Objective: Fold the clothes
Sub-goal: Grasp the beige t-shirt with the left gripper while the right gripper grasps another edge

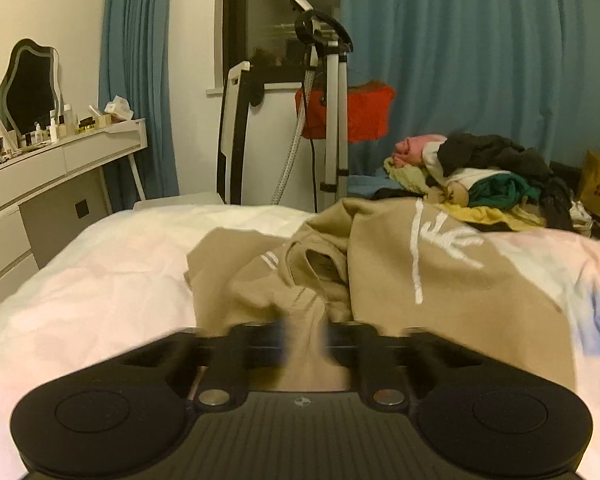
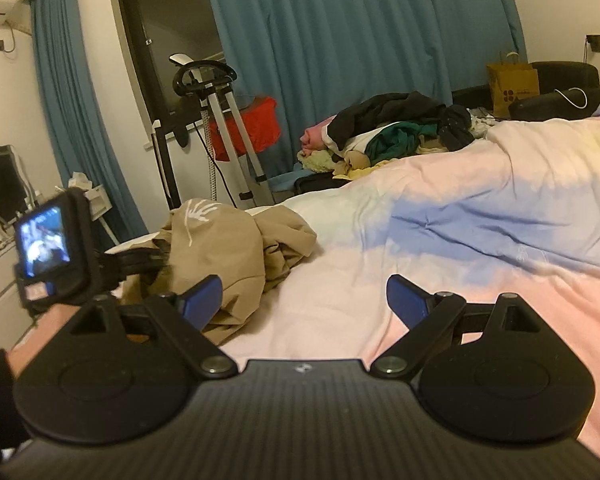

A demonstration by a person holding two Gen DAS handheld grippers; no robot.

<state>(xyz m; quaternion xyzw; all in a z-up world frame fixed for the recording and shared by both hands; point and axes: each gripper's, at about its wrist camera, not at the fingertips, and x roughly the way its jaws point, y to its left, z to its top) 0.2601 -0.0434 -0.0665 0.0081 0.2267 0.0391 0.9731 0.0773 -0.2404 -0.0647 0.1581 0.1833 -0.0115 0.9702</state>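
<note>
In the left wrist view we see the crumpled garment (image 1: 380,272) lying on the bed (image 1: 100,272) at frame centre, its near fold pinched inside the left gripper (image 1: 304,340) at lower centre. Behind it, at centre right, a pile of clothes (image 1: 488,176) sits on the bed. A dressing table (image 1: 60,160) stands at left, a steamer stand (image 1: 332,112) at upper centre. In the right wrist view, the right gripper (image 2: 304,300) hovers over bare bedding, fingers spread, garment at its left.

Dim warm indoor light, fisheye bending — motion-blurred foreground
</note>
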